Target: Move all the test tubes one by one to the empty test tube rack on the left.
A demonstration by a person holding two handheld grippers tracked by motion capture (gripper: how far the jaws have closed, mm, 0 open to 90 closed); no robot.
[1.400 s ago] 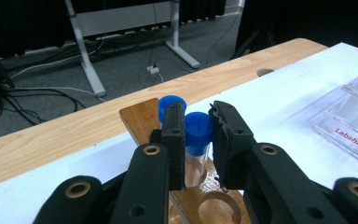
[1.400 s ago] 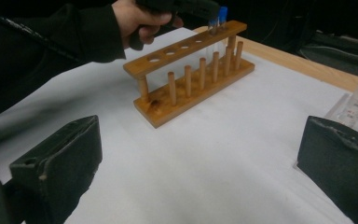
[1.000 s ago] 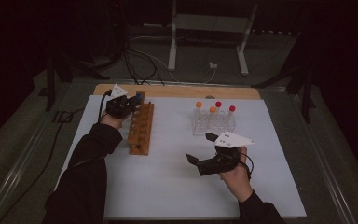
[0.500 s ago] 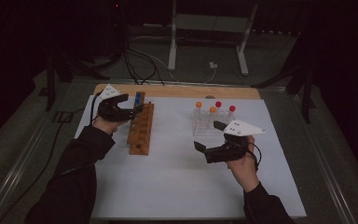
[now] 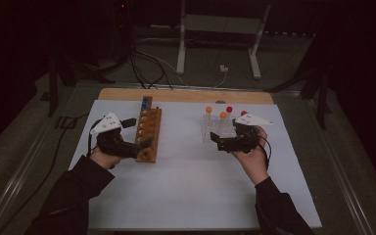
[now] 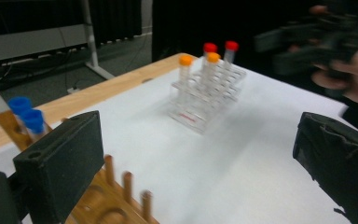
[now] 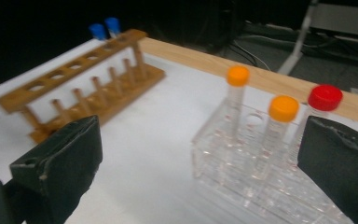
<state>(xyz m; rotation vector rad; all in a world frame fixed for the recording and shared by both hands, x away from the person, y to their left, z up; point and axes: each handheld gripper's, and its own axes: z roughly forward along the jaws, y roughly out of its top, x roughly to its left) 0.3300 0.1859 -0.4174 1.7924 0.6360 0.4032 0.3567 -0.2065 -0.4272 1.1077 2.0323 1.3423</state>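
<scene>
A wooden tube rack [image 5: 148, 133] stands on the left of the white mat, with two blue-capped tubes [image 5: 146, 103] at its far end. My left gripper [image 5: 139, 147] sits by the rack's near end. Its jaws have just been opening and stand wide apart with nothing between them [image 6: 200, 154]. On the right, a clear plastic rack [image 5: 220, 128] holds orange-capped [image 7: 237, 74] and red-capped [image 7: 325, 97] tubes. My right gripper [image 5: 219, 143] is open just in front of this rack, its jaws [image 7: 200, 154] framing the tubes without touching them.
The white mat [image 5: 191, 191] covers most of the table, and a strip of wooden tabletop [image 5: 186, 95] shows at the far edge. Beyond the table are a metal stand [image 5: 215, 44] and loose cables [image 5: 147, 63] on a dark floor.
My left gripper has let go at the blue tubes, opened, and drawn back toward the rack's near end. My right gripper has moved away from the person, up to the clear rack.
</scene>
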